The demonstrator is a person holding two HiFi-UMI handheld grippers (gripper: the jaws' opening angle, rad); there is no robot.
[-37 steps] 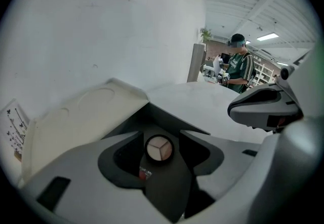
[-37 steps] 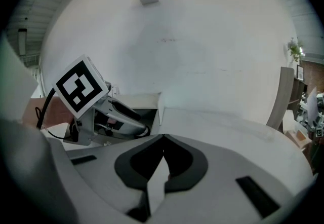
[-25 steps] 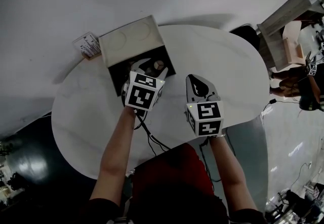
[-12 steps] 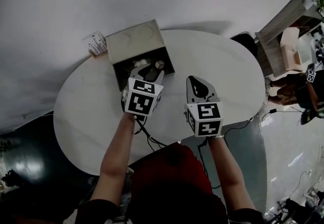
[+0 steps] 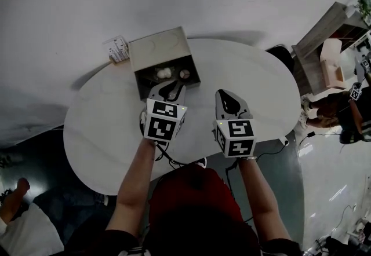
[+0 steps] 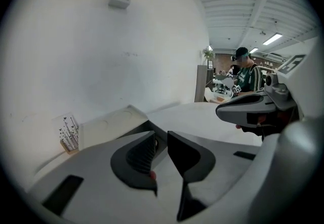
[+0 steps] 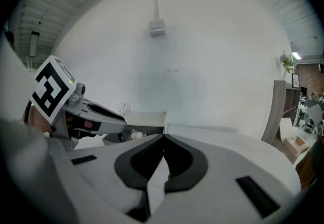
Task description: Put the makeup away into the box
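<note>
Along the far left rim of the white oval table (image 5: 249,69) we see a small pale card holder printed with tiny dark marks (image 5: 117,49). It stands just beside the left corner of the square box with a dark inside and a pale grey lid flipped back (image 5: 157,47). Inside that box, toward its near wall, lies the makeup: a couple of small white rounded pieces (image 5: 164,72) and, to their right, a small round pale-topped item (image 5: 184,74). We cannot tell what each one is. We hold our left gripper (image 5: 168,89) at the near side of the box, with its tips tilted down toward the opening. In its own view the two dark ribbed jaws stand a narrow gap apart and are closing. Nothing lies between them, and only the edge of the box shows beyond the gap, so this gripper is released and carries nothing. Further right, apart from the box and above bare tabletop, we hold our right gripper (image 5: 226,100), which points the same way. In its own view the jaw tips meet, clenched on nothing. That view also shows one of the white pieces inside the box, past the side of the left gripper. Beyond the right end of the table stands a pale wooden cabinet (image 5: 324,32), with a person in dark clothing (image 5: 351,113) near it.
</note>
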